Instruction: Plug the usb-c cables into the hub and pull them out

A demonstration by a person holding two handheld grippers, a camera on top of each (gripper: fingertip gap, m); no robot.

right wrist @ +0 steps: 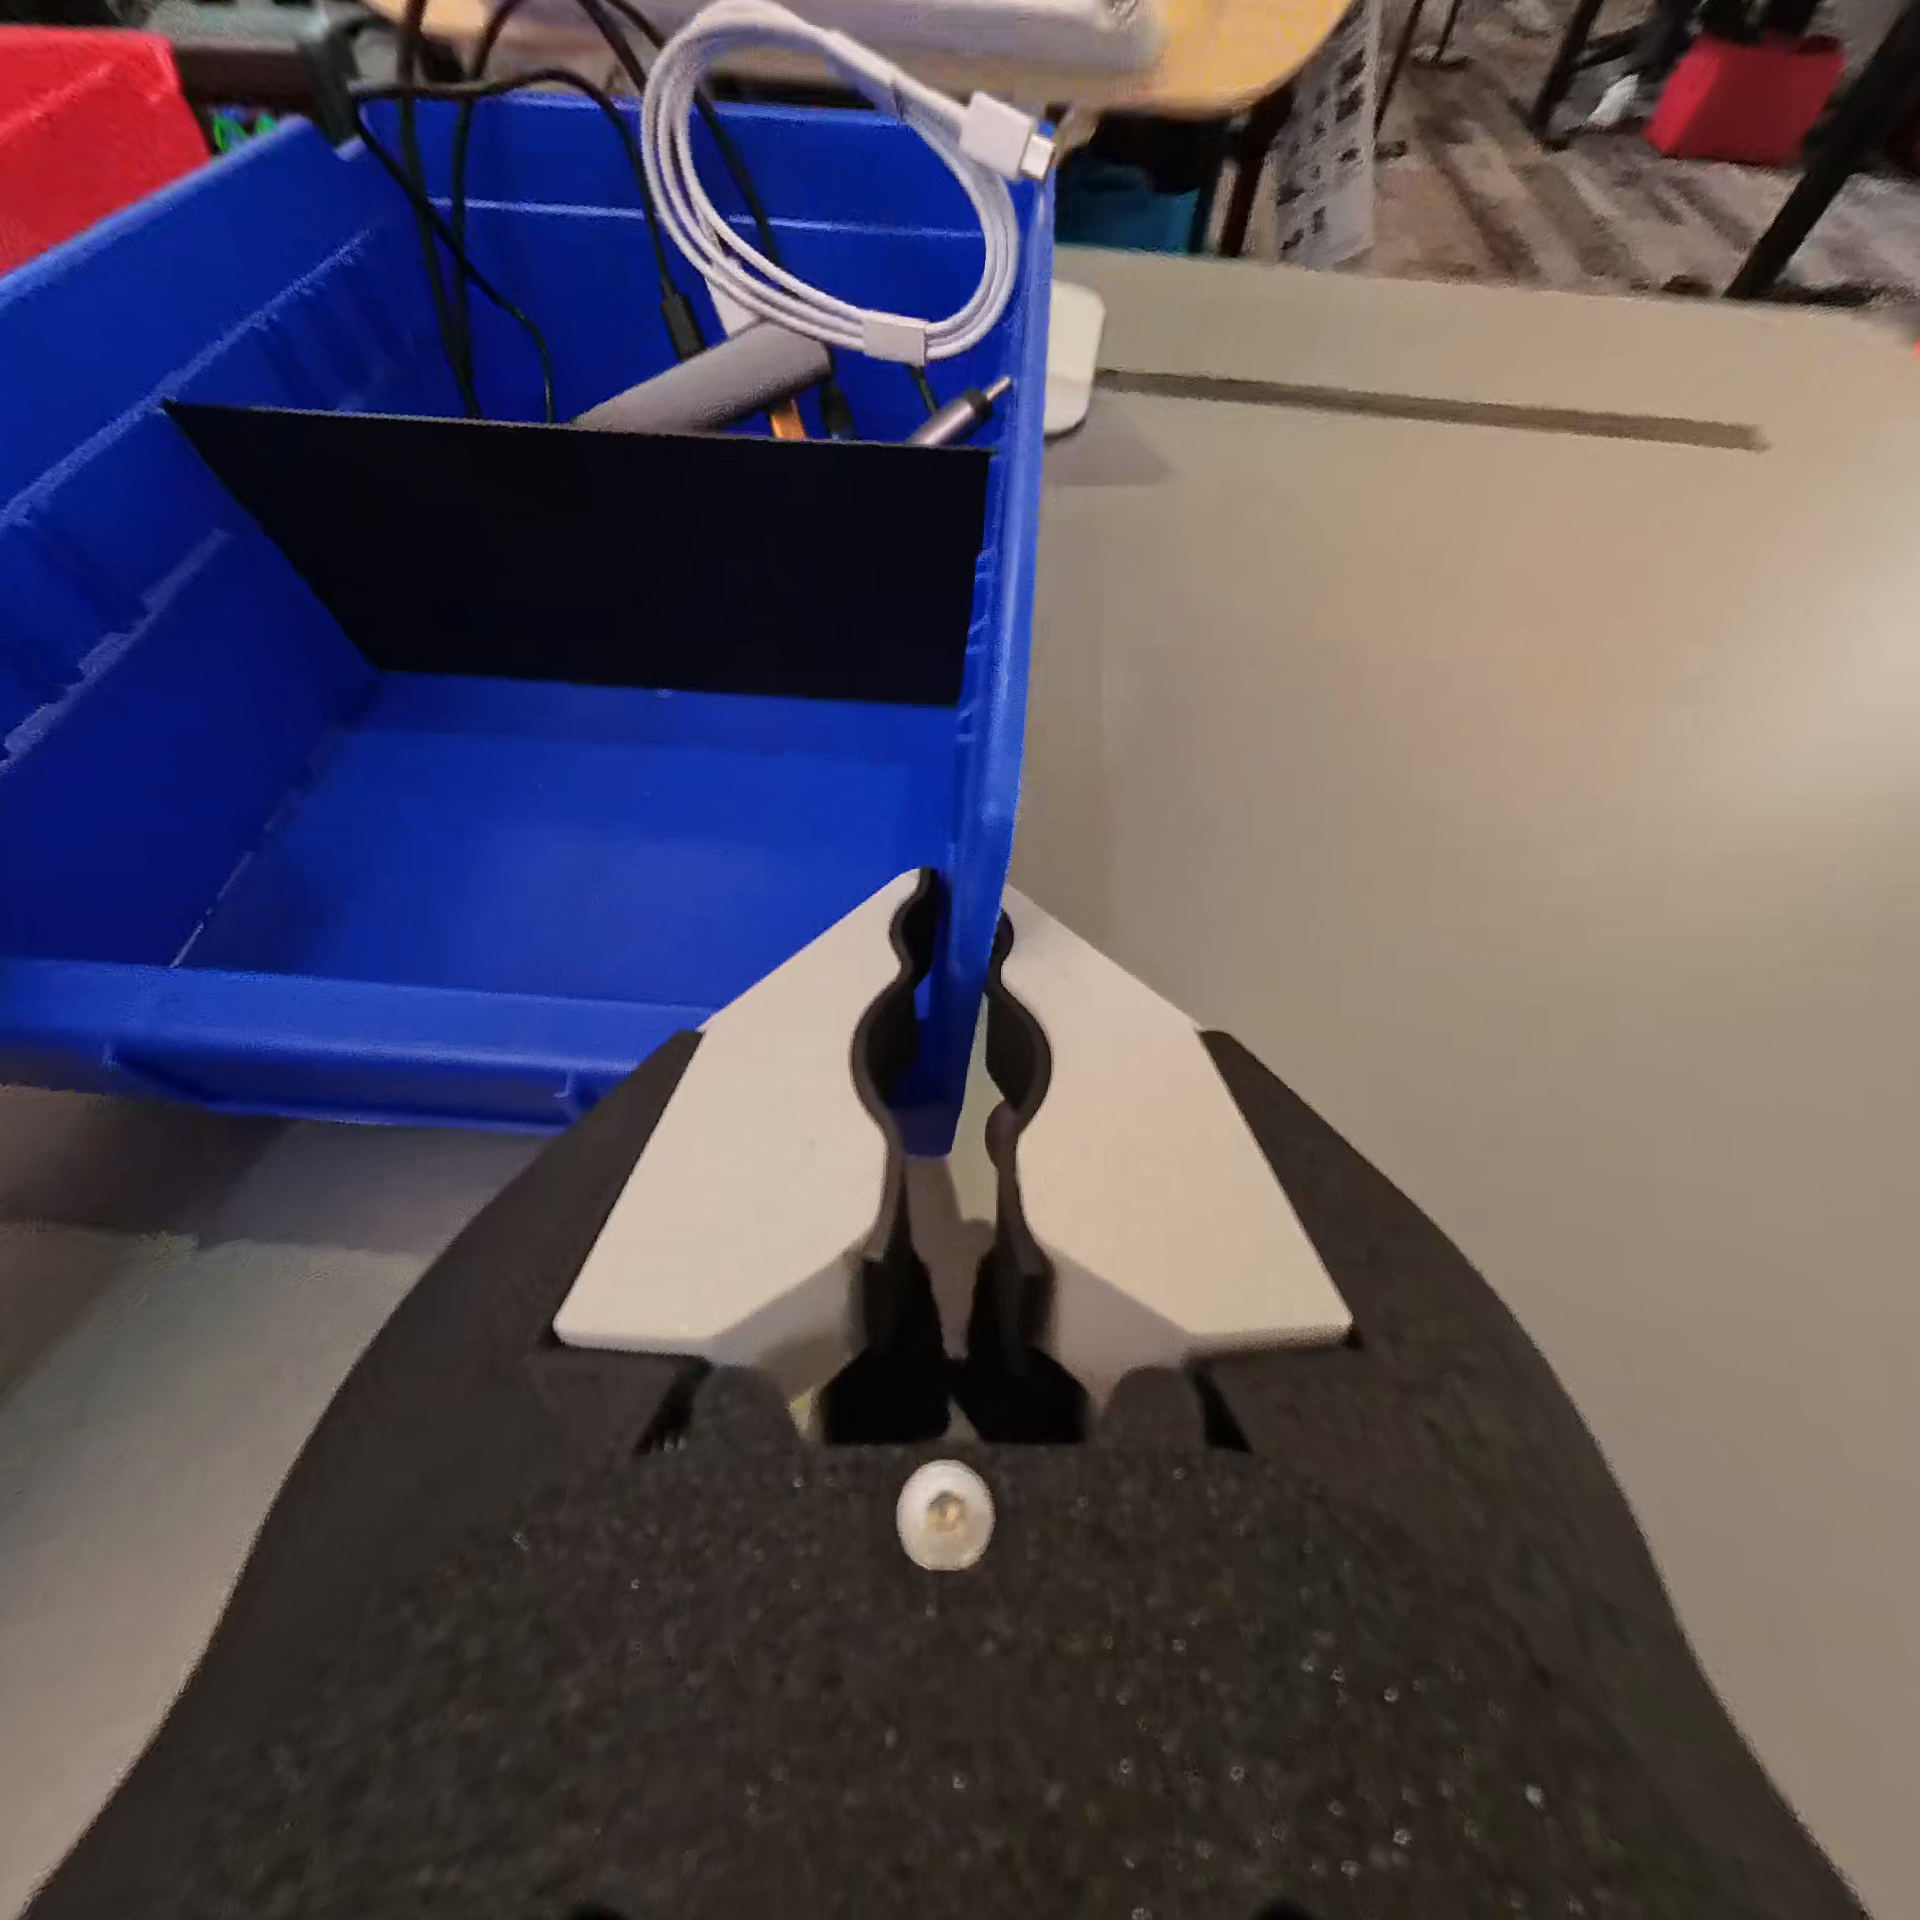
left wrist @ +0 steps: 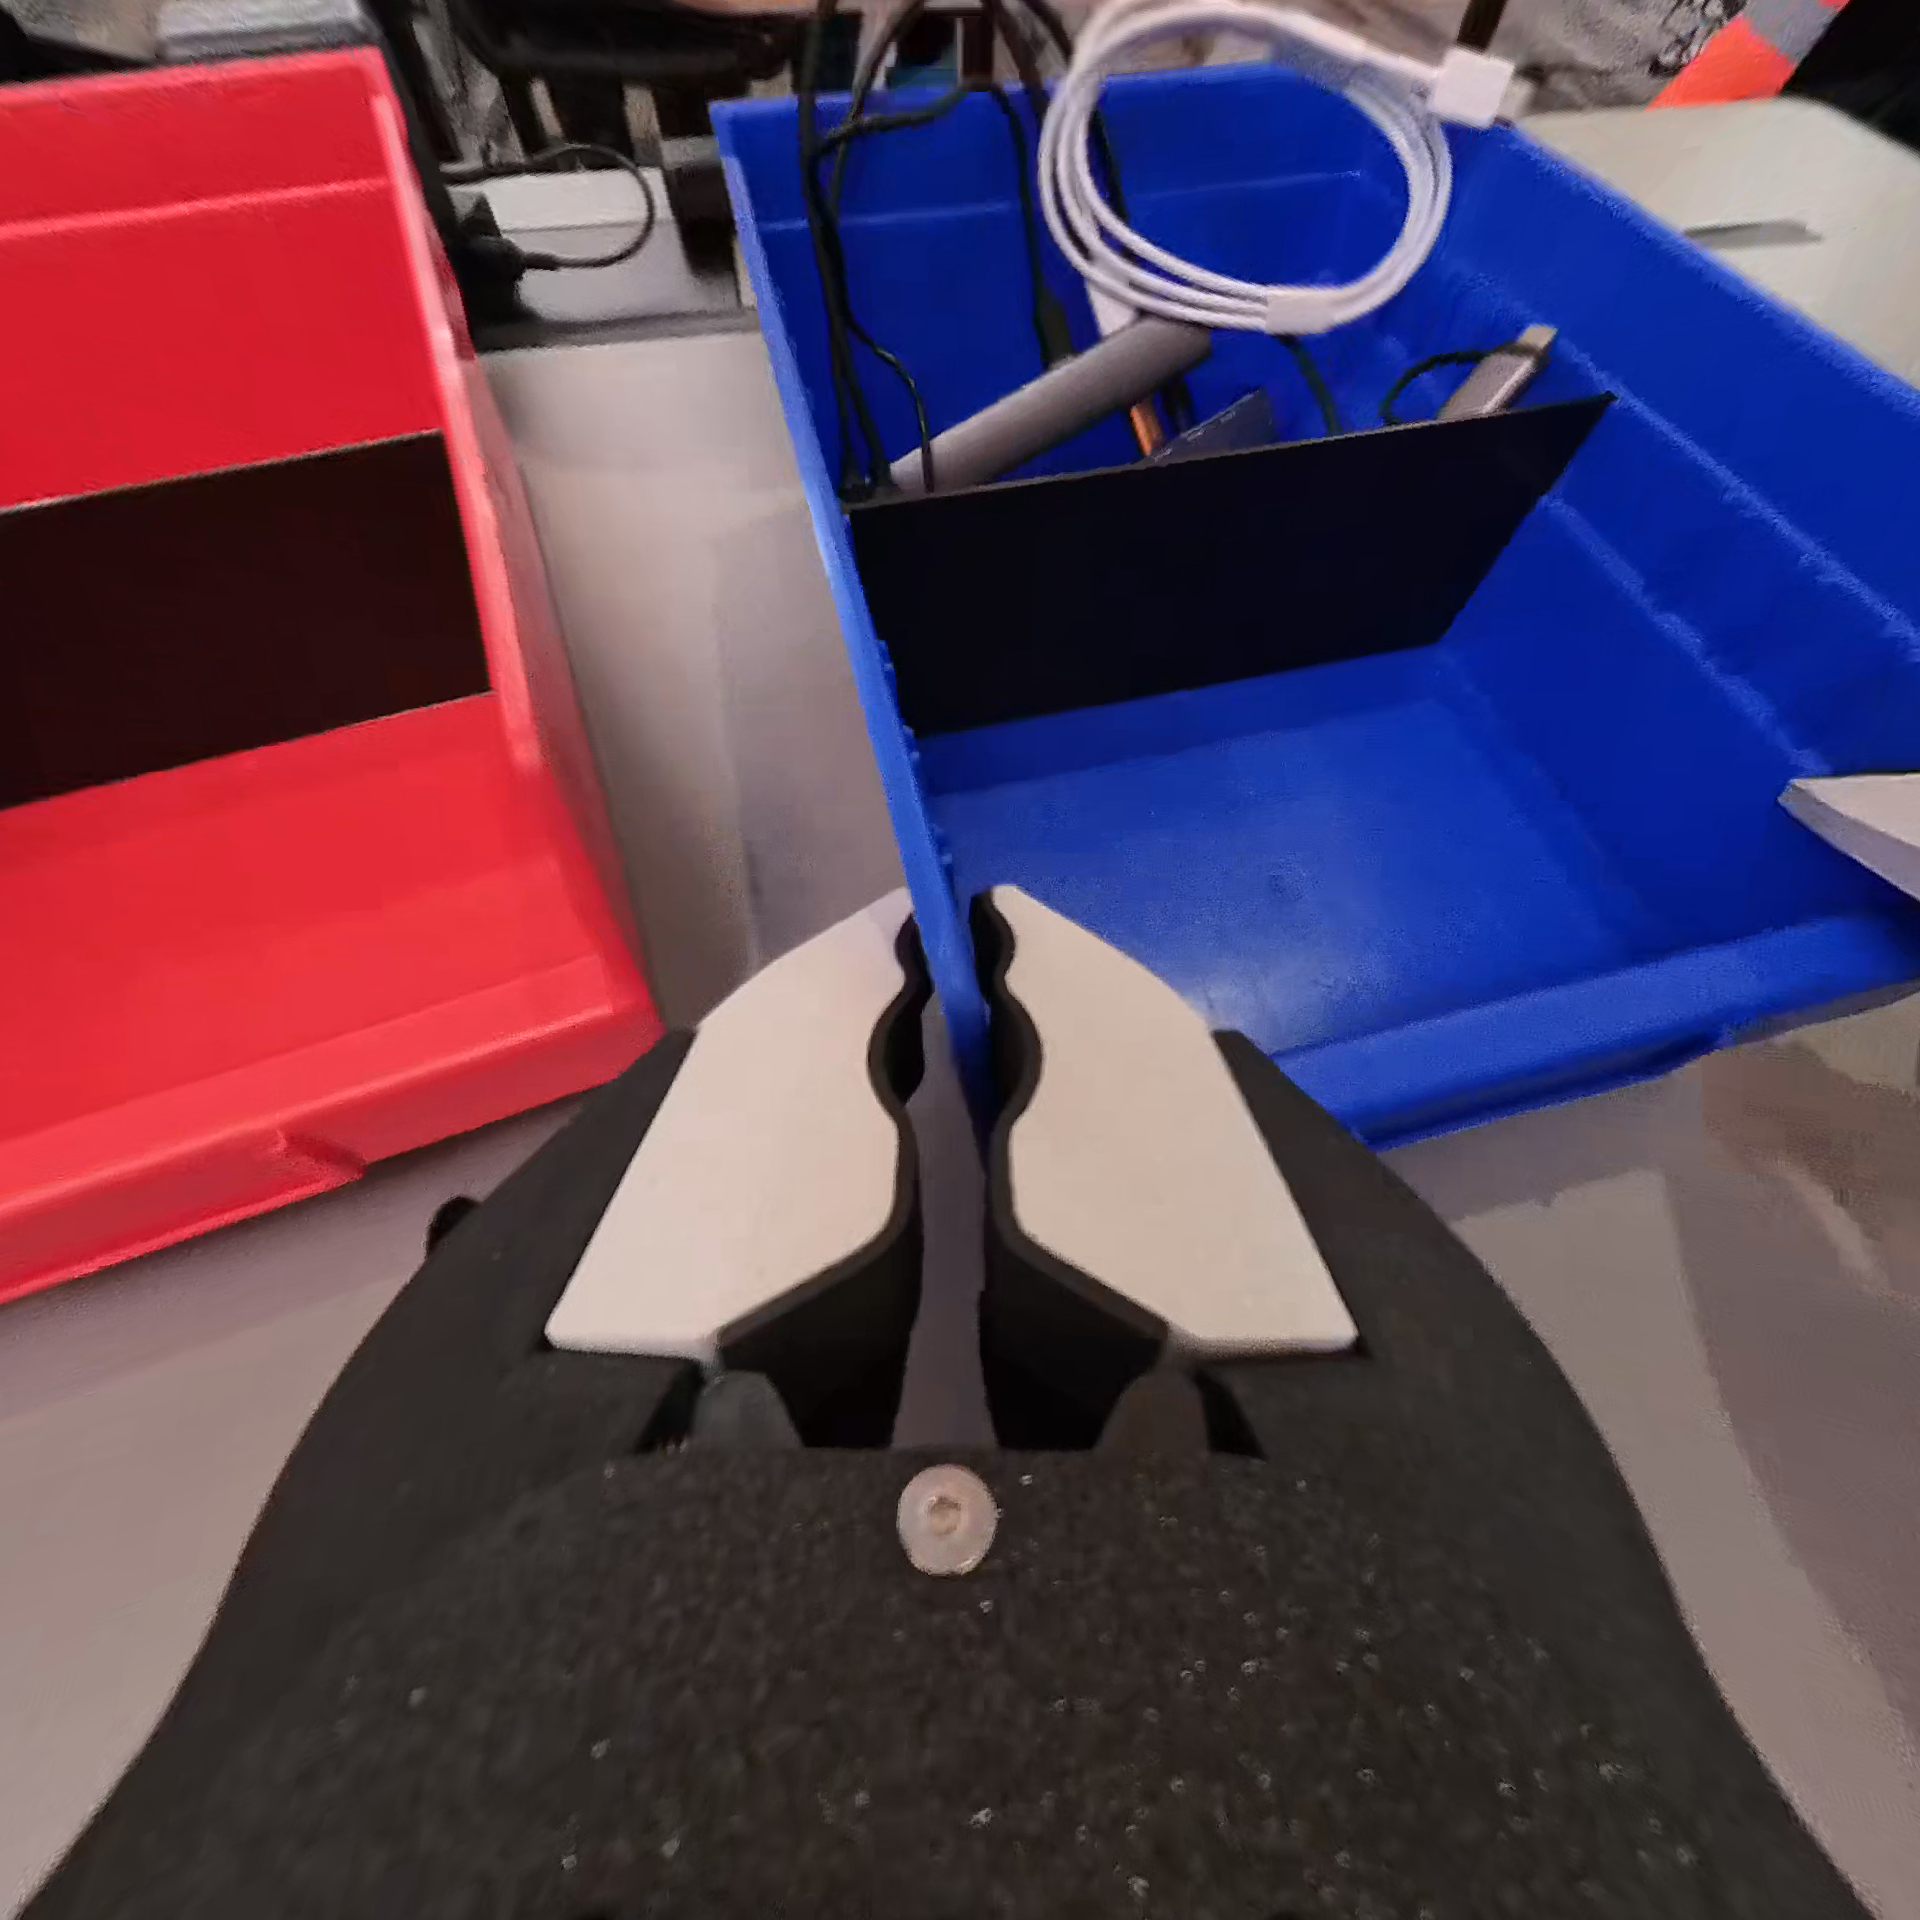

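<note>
Nearest in the left wrist view: left hand-held gripper (left wrist: 948, 920), jaws nearly together, straddling the left wall of the blue bin (left wrist: 1351, 883) near its front corner; true clamping on the wall cannot be told. Likewise in the right wrist view: right hand-held gripper (right wrist: 961, 899), jaws close with a narrow gap, set over the bin's right wall (right wrist: 1003, 727) at the front corner, grip uncertain. Below both, grey counter (right wrist: 1455, 779). Front compartment of the bin bare, closed off by a black divider (left wrist: 1174, 571) standing across the middle. Behind the divider, in the back compartment: grey hub (left wrist: 1049, 410) leaning tilted, a second grey hub (left wrist: 1496, 374) at the right side, black cables (left wrist: 842, 301) trailing up over the back wall. Above the back compartment, coiled white cable (left wrist: 1236, 229) hanging, its white plug (right wrist: 1013, 135) up at the bin's far right corner. Left of the blue bin, apart from it, a red bin (left wrist: 260, 727) with its own dark divider (left wrist: 239, 613).
</note>
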